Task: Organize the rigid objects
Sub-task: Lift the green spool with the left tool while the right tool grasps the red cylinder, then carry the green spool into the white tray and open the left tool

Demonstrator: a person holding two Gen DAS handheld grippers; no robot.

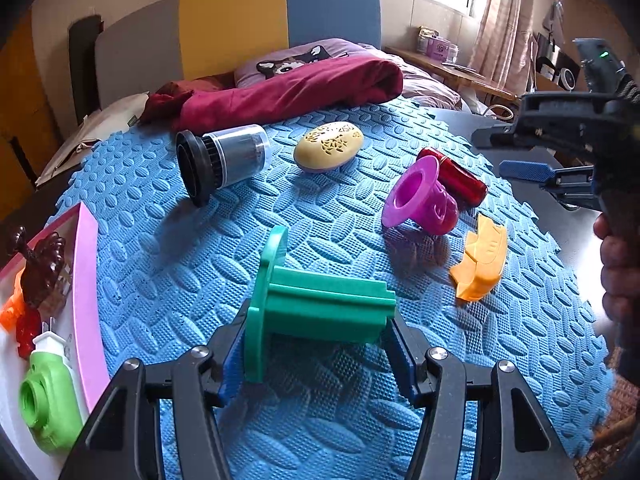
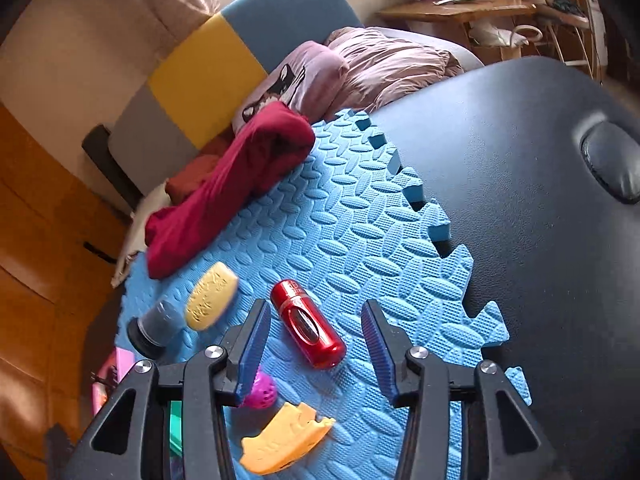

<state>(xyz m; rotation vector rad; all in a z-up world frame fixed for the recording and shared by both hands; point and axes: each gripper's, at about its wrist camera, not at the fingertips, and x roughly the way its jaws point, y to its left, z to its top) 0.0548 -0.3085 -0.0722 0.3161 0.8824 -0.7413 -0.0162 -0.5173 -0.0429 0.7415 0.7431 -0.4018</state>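
Note:
My left gripper [image 1: 318,328] is shut on a green flanged plastic part [image 1: 316,308], its jaws pressing both ends, just above the blue foam mat [image 1: 200,240]. On the mat lie a black-and-clear cylinder [image 1: 222,160], a yellow oval box [image 1: 329,146], a magenta flanged piece [image 1: 420,198], a red canister [image 1: 462,178] and an orange shoe-shaped piece [image 1: 482,264]. My right gripper [image 2: 316,332] is open and empty, hovering above the red canister [image 2: 308,322] and the orange piece [image 2: 286,444]. It also shows in the left wrist view [image 1: 524,156].
A pink-rimmed tray [image 1: 86,280] at the left holds a green plug-like toy [image 1: 48,396], a brown figure [image 1: 42,268] and orange and red bits. A dark red cloth [image 1: 280,92] lies at the mat's far edge. A dark padded table [image 2: 520,200] extends right.

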